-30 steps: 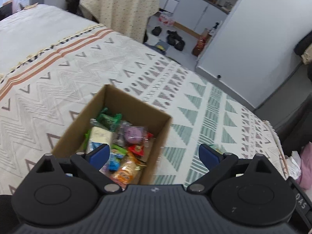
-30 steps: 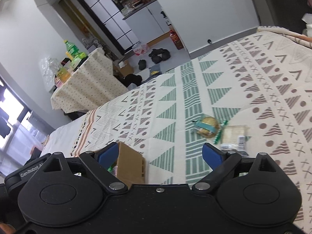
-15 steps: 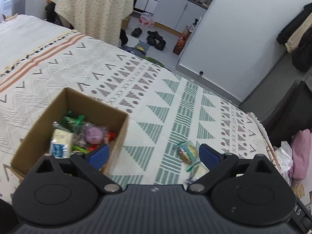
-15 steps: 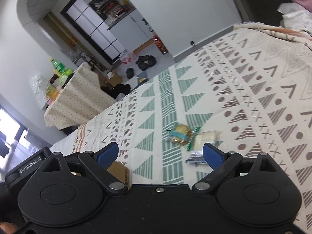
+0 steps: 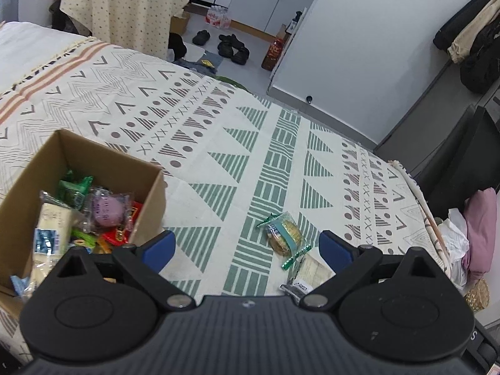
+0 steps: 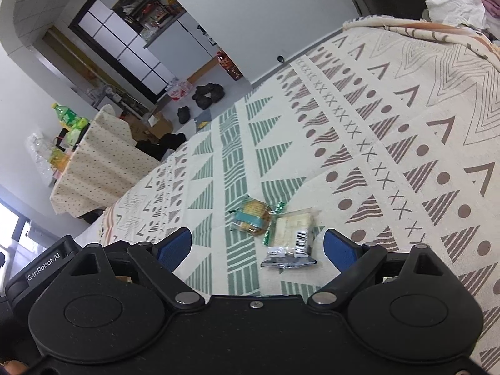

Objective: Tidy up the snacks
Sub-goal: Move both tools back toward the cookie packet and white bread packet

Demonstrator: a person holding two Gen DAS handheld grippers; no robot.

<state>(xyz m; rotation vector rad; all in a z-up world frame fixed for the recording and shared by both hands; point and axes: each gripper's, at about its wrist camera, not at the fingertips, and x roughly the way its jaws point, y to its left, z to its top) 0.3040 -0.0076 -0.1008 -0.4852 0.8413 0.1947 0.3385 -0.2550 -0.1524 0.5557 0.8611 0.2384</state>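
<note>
A brown cardboard box (image 5: 153, 193) sits on the patterned bedspread at the left, holding several wrapped snacks, among them a purple round one (image 5: 107, 211) and a pale bar (image 5: 51, 228). Two loose snacks lie on the cloth to its right: a round biscuit pack (image 5: 284, 232) (image 6: 251, 217) and a clear-wrapped pale bar (image 5: 307, 273) (image 6: 292, 239). My left gripper (image 5: 247, 247) is open above the cloth between box and biscuit pack, holding nothing. My right gripper (image 6: 256, 245) is open just short of the two loose snacks, also holding nothing.
The bedspread (image 5: 218, 143) ends at a far edge with floor, shoes (image 5: 231, 47) and a draped table (image 5: 125, 3) beyond. Pink and white clothes (image 5: 478, 234) lie off the right edge. A white partition wall (image 5: 359, 37) stands behind.
The left gripper has swung right from over the box, bringing the two loose snacks into its view. The right gripper has come closer to those snacks. Both stay open.
</note>
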